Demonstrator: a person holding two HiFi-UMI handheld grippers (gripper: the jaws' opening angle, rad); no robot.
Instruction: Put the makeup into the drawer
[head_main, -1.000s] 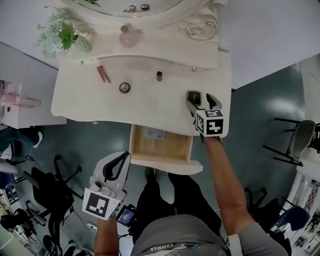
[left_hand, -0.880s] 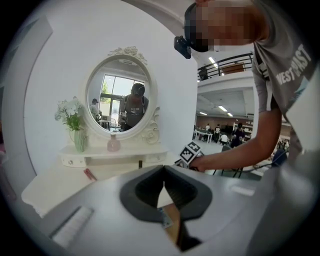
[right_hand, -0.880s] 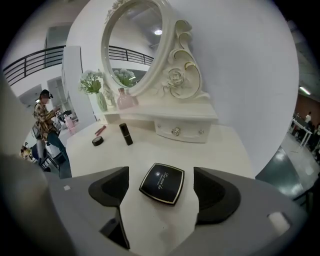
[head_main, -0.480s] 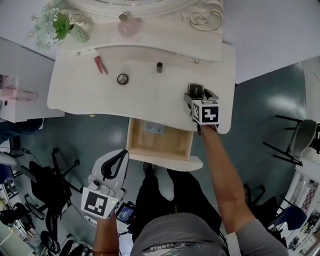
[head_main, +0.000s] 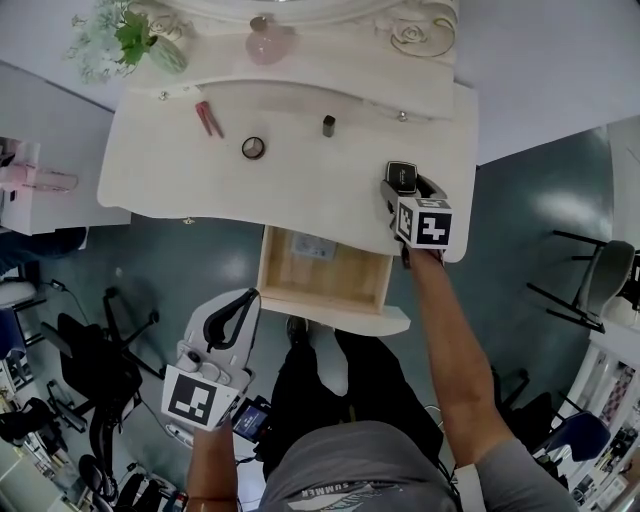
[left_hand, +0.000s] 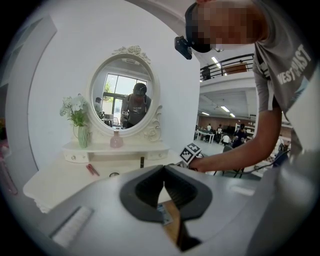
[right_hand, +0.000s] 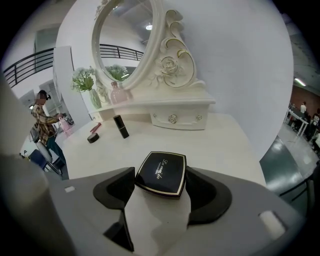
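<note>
A black square compact (head_main: 400, 176) (right_hand: 161, 173) lies on the white dressing table (head_main: 300, 190) near its right end. My right gripper (head_main: 402, 187) (right_hand: 160, 184) points down at it, jaws closing, with both pads against the compact's sides. The open wooden drawer (head_main: 330, 301) sticks out under the table front, with a small label inside. Below and left of the drawer, off the table, my left gripper (head_main: 243, 303) (left_hand: 164, 173) hangs shut and empty. A dark lipstick (head_main: 328, 125) (right_hand: 120, 126), a small round pot (head_main: 253, 148) (right_hand: 92, 138) and a pink stick (head_main: 208, 118) lie further left.
An oval mirror (right_hand: 125, 40), a vase of flowers (head_main: 140, 45) and a pink bottle (head_main: 270, 42) stand on the raised back shelf. Office chairs (head_main: 100, 370) crowd the floor at the left. The table's right edge is just beyond my right gripper.
My right gripper has sunk onto the compact and its jaws have narrowed around it. The left gripper has stayed in place.
</note>
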